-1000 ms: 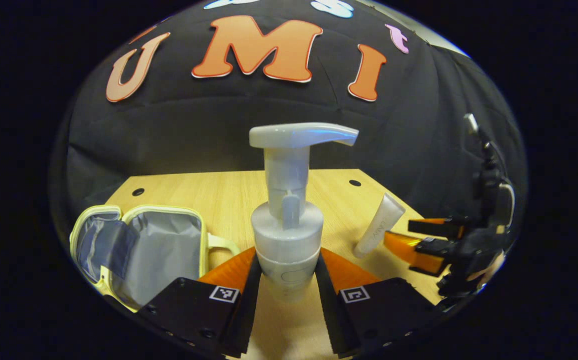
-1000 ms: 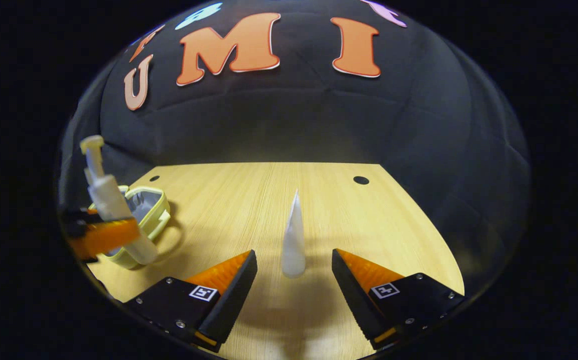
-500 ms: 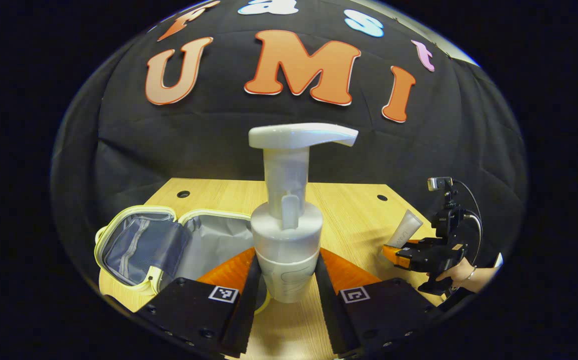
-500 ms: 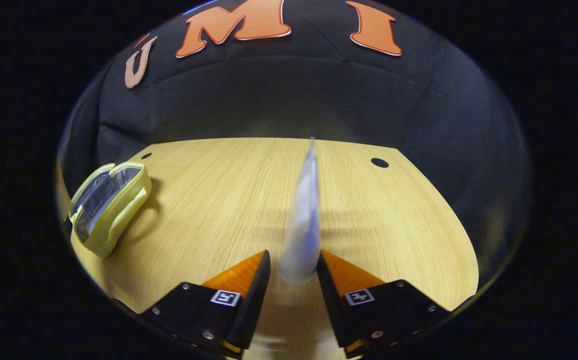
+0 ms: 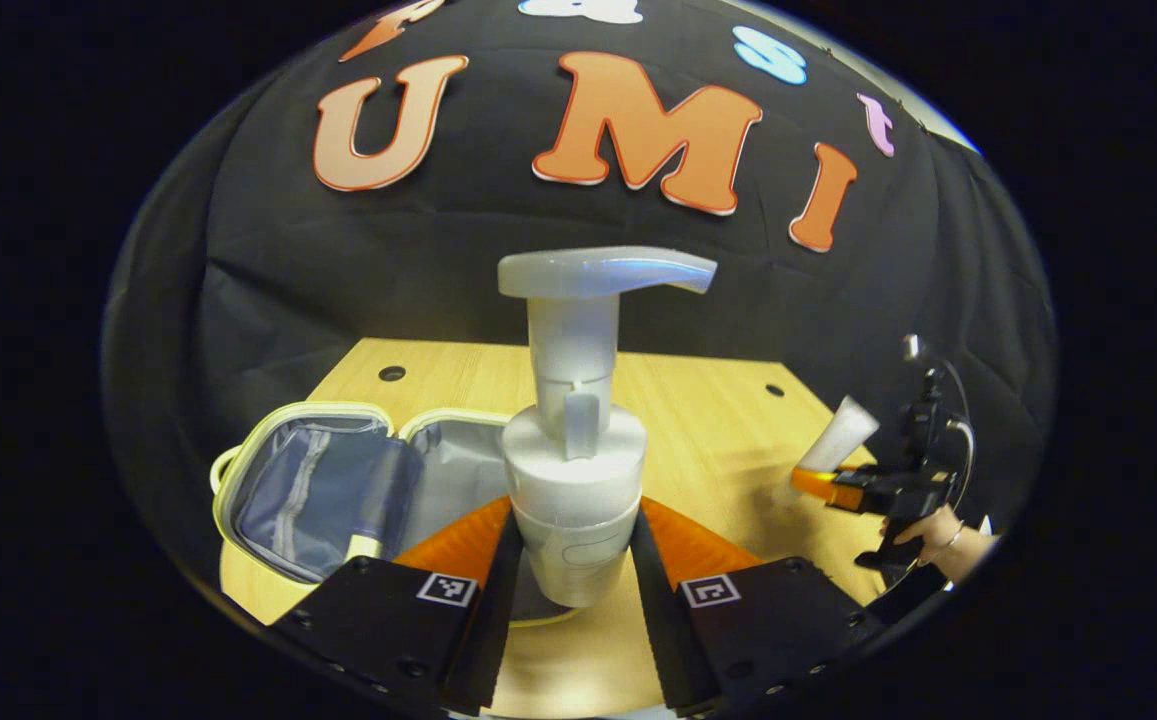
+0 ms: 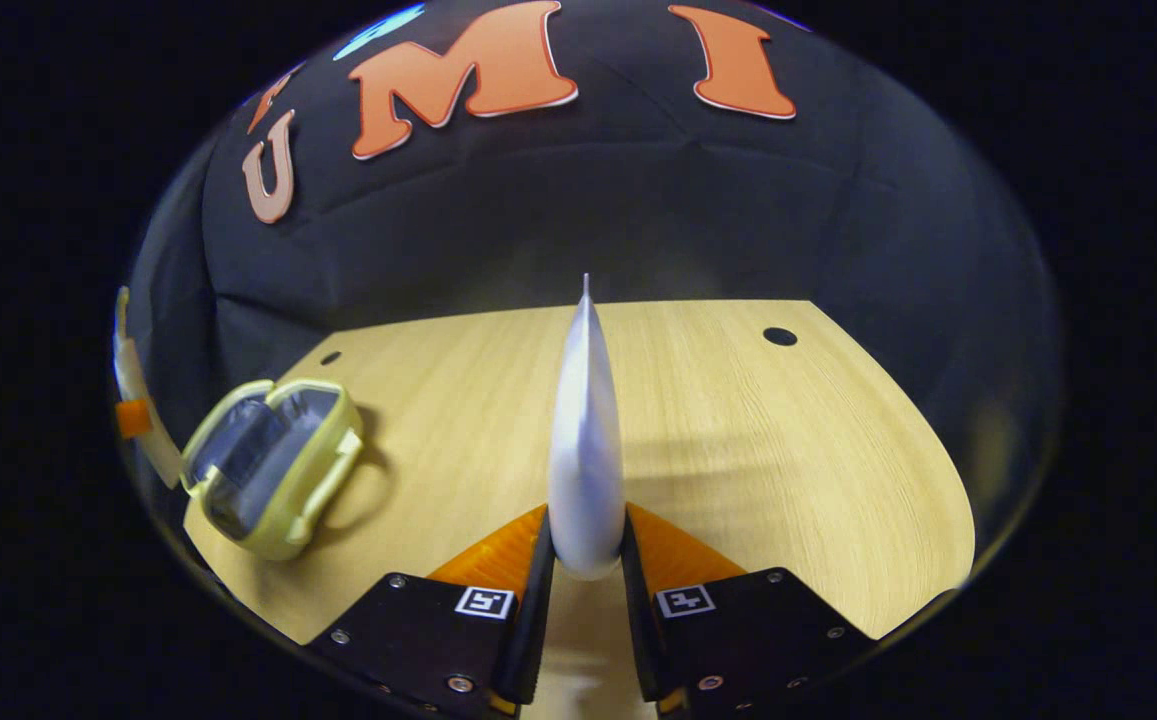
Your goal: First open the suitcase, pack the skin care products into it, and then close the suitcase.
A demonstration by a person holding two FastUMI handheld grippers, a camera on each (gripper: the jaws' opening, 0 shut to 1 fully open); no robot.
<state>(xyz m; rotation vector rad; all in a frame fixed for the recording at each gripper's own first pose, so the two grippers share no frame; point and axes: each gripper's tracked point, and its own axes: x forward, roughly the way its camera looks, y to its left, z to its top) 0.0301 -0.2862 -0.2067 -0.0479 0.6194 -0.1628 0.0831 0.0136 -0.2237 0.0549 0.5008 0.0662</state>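
Observation:
In the left gripper view my left gripper (image 5: 570, 570) is shut on a white pump bottle (image 5: 575, 430), held upright above the near edge of the open pale-yellow suitcase (image 5: 323, 480) with its grey lining showing. At the right of that view the right gripper (image 5: 838, 488) holds a white tube (image 5: 838, 440) lifted off the table, with a hand (image 5: 938, 535) behind it. In the right gripper view my right gripper (image 6: 586, 575) is shut on the white tube (image 6: 586, 440), which points away from me. The open suitcase (image 6: 278, 465) lies far left on the table.
The light wooden table (image 6: 738, 450) has round holes near its back edge (image 6: 780, 336). Black cloth hangs behind it. A bit of the pump bottle and left gripper (image 6: 133, 415) peeks in at the far left of the right gripper view.
My right gripper closed on the white tube and lifted it off the table. My left gripper carried the pump bottle leftward to the open suitcase.

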